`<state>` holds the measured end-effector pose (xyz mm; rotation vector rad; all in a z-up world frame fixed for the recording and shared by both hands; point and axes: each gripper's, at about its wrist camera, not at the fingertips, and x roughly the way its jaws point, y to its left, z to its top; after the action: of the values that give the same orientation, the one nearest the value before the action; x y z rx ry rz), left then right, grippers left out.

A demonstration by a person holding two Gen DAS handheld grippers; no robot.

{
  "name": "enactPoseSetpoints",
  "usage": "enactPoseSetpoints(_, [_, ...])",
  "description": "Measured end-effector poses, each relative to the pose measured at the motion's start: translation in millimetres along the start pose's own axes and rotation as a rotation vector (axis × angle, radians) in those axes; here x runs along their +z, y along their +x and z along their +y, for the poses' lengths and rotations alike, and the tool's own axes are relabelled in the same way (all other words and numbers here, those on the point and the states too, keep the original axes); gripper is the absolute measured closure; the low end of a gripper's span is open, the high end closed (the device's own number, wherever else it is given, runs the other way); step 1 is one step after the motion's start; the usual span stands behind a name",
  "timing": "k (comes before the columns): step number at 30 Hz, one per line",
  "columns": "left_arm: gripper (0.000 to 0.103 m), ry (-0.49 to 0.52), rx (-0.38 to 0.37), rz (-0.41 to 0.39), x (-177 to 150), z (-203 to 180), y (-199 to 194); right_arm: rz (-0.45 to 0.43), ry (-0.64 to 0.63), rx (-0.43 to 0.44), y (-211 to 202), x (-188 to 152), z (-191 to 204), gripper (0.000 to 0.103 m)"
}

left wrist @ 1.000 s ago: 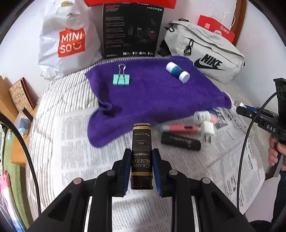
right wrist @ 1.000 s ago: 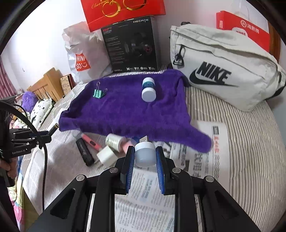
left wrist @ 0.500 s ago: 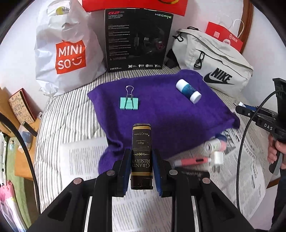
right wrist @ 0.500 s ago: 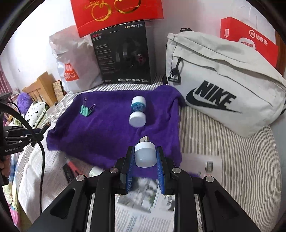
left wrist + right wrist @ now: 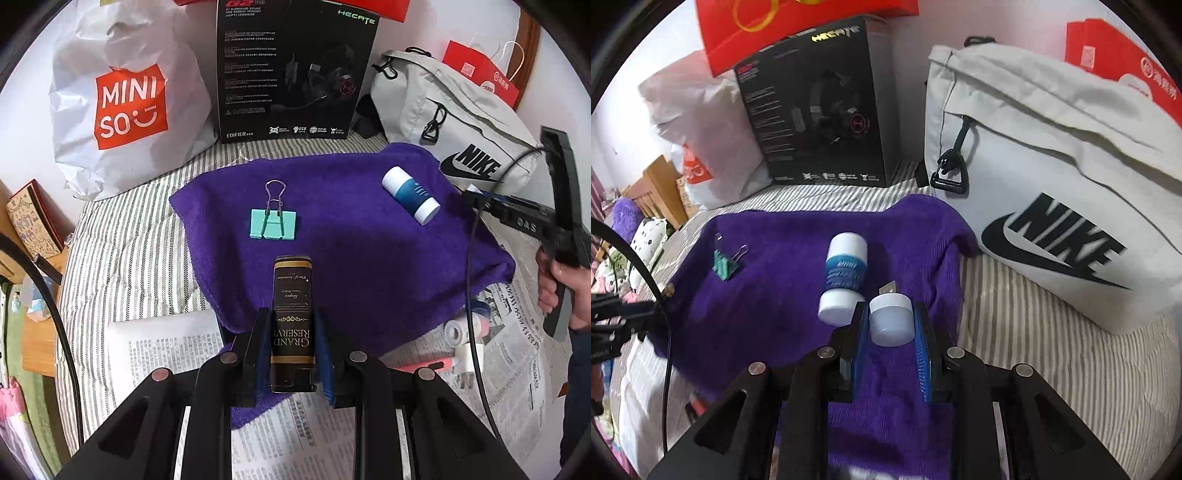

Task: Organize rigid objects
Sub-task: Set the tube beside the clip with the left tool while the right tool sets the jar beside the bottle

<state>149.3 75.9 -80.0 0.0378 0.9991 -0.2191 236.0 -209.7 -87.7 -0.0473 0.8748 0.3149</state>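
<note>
My left gripper [image 5: 291, 343] is shut on a black lighter [image 5: 292, 302] lettered "Grand Reserve", held over the near edge of a purple towel [image 5: 354, 236]. My right gripper [image 5: 891, 325] is shut on a small white USB light [image 5: 890, 319], over the towel's right part [image 5: 775, 295], just right of a blue-and-white tube [image 5: 844, 277]. On the towel lie a teal binder clip [image 5: 272, 223] and the tube [image 5: 410, 199]; the clip also shows in the right wrist view [image 5: 724, 264].
Newspaper [image 5: 517, 369] by the towel carries white rolls [image 5: 458, 332] and a pink pen [image 5: 424, 367]. At the back stand a Miniso bag [image 5: 125, 103], a black headset box [image 5: 291, 70] and a grey Nike bag [image 5: 1052, 192]. Striped bedding [image 5: 122, 258] lies left.
Both grippers have moved forward over the purple towel with their objects still held. The right gripper now sits beside the blue-and-white tube.
</note>
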Motion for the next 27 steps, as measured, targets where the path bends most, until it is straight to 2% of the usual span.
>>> enactPoseSetpoints(6, [0.081, -0.010, -0.001, 0.015, 5, 8, 13, 0.060, -0.011, -0.009, 41, 18, 0, 0.079])
enactPoseSetpoints(13, [0.081, -0.004, -0.007, 0.027, 13, 10, 26, 0.125, -0.023, -0.030, 70, 22, 1, 0.079])
enactPoseSetpoints(27, [0.081, -0.008, 0.011, 0.061, 26, 20, 52, 0.153, -0.063, -0.041, 79, 24, 6, 0.079])
